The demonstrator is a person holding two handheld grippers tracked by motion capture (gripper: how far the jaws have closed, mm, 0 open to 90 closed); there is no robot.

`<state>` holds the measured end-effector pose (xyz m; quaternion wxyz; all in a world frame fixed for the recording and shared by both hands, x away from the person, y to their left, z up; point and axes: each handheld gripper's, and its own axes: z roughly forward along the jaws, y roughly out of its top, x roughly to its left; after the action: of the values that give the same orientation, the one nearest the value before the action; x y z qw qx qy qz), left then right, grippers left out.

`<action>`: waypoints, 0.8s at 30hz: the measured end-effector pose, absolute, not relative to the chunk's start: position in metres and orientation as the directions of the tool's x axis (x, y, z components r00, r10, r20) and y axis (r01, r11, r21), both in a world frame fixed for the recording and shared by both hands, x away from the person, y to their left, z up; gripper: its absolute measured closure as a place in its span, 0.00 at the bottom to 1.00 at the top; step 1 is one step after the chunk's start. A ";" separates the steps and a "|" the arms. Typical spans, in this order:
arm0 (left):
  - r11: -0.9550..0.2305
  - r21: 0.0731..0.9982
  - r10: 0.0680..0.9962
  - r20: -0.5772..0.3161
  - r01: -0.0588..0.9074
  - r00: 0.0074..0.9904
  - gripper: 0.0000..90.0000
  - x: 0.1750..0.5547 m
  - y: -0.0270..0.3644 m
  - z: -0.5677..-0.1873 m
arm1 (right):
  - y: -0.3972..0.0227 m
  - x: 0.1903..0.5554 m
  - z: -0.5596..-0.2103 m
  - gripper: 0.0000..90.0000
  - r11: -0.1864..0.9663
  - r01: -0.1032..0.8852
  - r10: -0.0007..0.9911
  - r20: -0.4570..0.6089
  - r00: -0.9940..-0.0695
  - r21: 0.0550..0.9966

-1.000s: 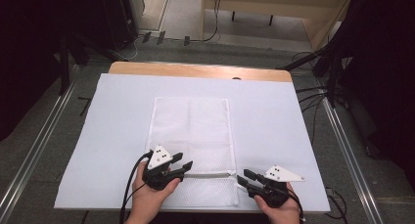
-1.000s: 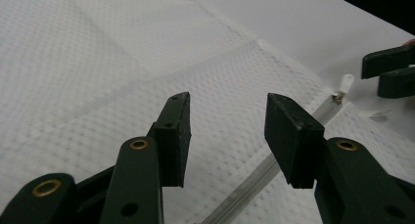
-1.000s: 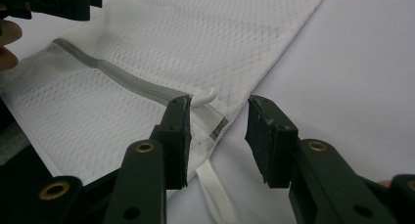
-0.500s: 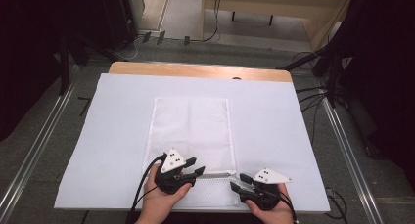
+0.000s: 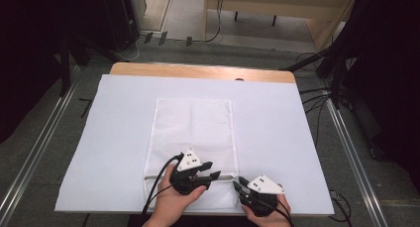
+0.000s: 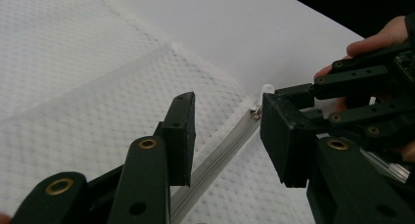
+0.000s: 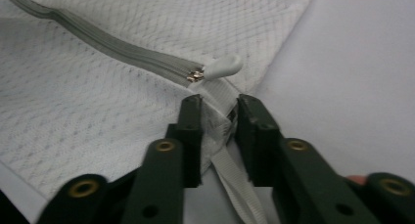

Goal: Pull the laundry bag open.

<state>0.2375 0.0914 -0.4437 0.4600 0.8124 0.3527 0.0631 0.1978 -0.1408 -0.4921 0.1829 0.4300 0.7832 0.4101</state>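
Mesh bag flat on white sheet, both grippers at its near zipper edge.

White sheet [image 5: 277,138] covers the table; mesh bag [image 5: 193,133] lies centred, zipper [image 7: 122,50] across its near end. Left gripper [image 6: 227,131]: jaws apart, straddling the zipper. Right gripper [image 7: 218,136]: clamped on the bag's corner strap [image 7: 220,99], just beside the white zipper pull [image 7: 222,66].
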 end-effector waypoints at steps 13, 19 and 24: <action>-0.331 0.776 0.603 -0.264 0.537 0.753 0.78 0.237 0.082 -0.448 | -0.139 0.194 -0.483 1.00 0.276 0.503 0.806 0.088 -0.586 0.819; -0.357 0.759 0.589 -0.270 0.545 0.762 0.89 0.235 0.078 -0.450 | -0.133 0.188 -0.478 1.00 0.276 0.464 0.791 0.075 -0.607 0.842; -0.317 0.757 0.580 -0.322 0.571 0.748 0.82 0.235 0.078 -0.447 | -0.131 0.187 -0.477 1.00 0.284 0.452 0.784 0.066 -0.617 0.846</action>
<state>0.2348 0.0784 -0.4472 0.4645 0.8114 0.3548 0.0050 0.1873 -0.1311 -0.4766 0.1856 0.3965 0.7793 0.4483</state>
